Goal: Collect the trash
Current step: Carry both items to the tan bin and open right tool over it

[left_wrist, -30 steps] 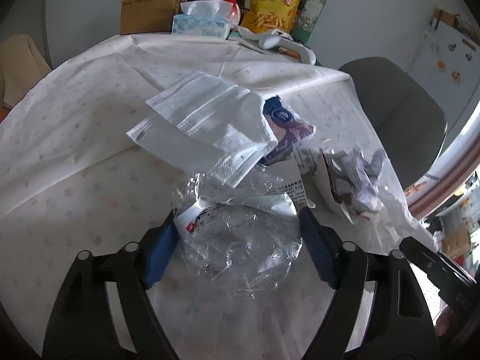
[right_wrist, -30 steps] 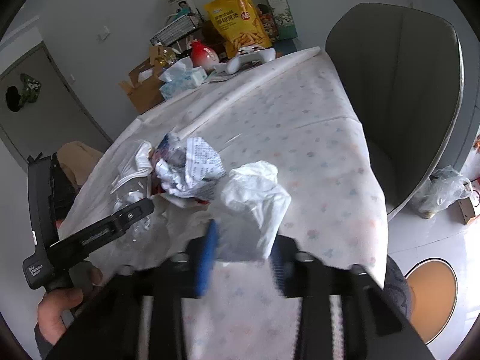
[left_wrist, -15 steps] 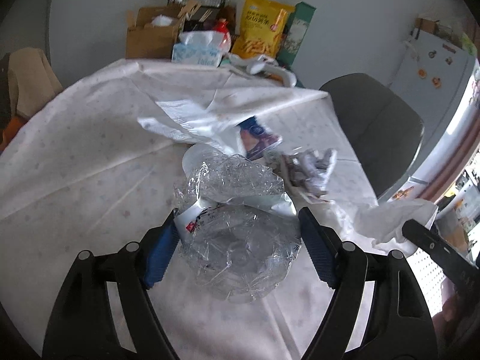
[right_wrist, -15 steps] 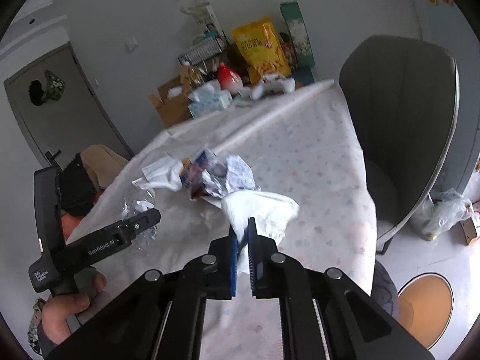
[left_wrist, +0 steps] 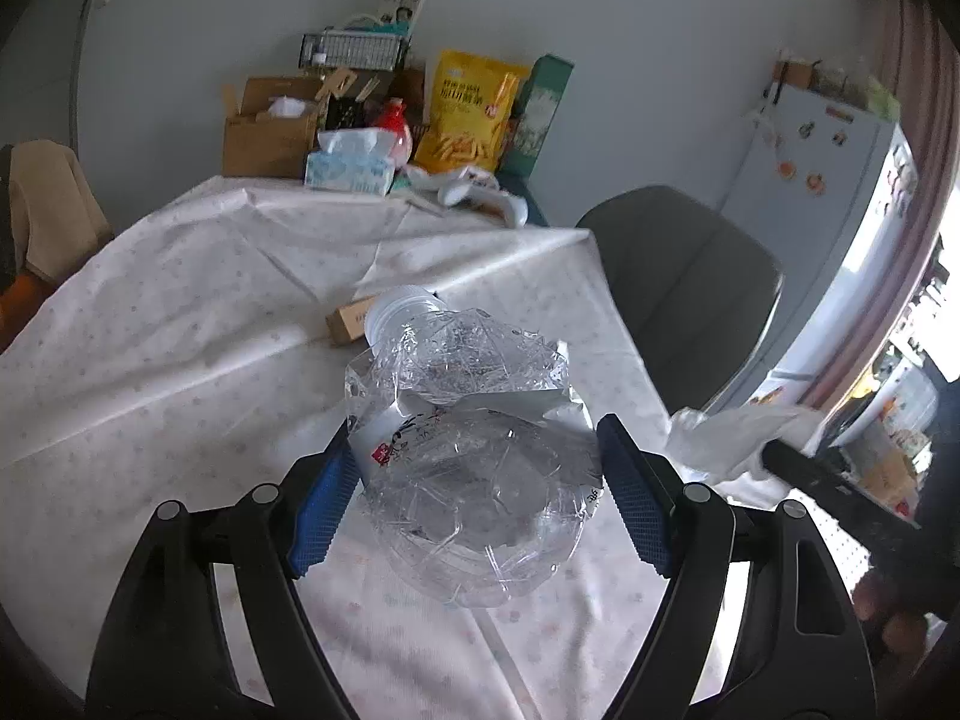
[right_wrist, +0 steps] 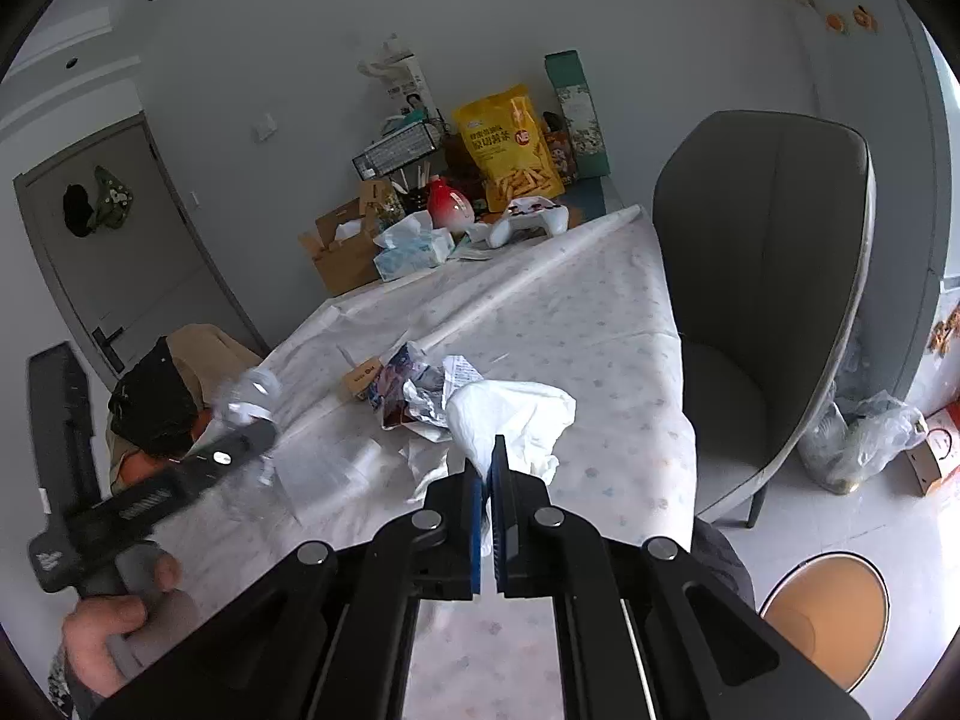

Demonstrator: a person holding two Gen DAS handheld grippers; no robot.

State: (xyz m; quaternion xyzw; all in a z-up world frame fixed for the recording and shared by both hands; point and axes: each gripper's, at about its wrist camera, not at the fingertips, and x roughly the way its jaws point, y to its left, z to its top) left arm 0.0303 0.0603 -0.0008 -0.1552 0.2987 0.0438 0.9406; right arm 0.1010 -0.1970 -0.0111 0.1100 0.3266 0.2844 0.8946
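Observation:
A crushed clear plastic bottle with a white cap is clamped between the blue pads of my left gripper, lifted above the tablecloth. My right gripper is shut on a crumpled white tissue, which hangs off the table's near edge. Just beyond the tissue, crumpled printed wrappers and a small brown box lie on the table. A flat clear plastic piece lies closer to me. In the left wrist view the tissue shows at the right.
A grey chair stands at the table's right side. The far end holds a tissue box, a cardboard box, a yellow snack bag and a white controller. A plastic bag and a round orange-topped thing are on the floor.
The right jaws have closed onto the tissue. Both grippers have risen and drawn back from the pile with what they hold; the white sheet that lay over the bottle is gone from the left view.

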